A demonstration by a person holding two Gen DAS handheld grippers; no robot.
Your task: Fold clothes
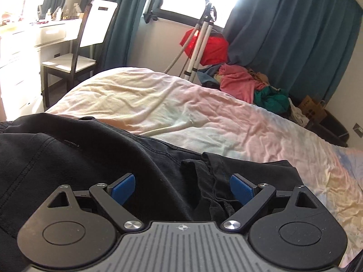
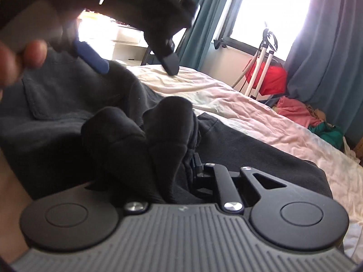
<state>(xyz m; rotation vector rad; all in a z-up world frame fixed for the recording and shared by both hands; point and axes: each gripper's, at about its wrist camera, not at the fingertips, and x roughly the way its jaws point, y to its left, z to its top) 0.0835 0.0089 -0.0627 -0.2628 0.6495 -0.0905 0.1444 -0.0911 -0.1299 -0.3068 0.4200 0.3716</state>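
Black trousers [image 1: 68, 158] rumpled on bed; left tool [image 1: 182, 189] agape, right tool [image 2: 172, 158] pinching them.

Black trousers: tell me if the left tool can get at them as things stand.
Probably yes: the left tool is open just above the black trousers, with nothing between its fingers and the cloth.

The trousers [image 1: 68, 158] are plain black with faint tonal stitching, lying on a bed sheet [image 1: 181, 108] washed in pale cream, pink and light blue. The left claw [image 1: 182, 189] is black with blue pads [image 1: 241, 190] and a ribbed grey body. Behind the bed's far edge hang teal curtains [image 1: 295, 45], beside a red cloth [image 1: 213, 47] and a pink garment [image 1: 236, 81].
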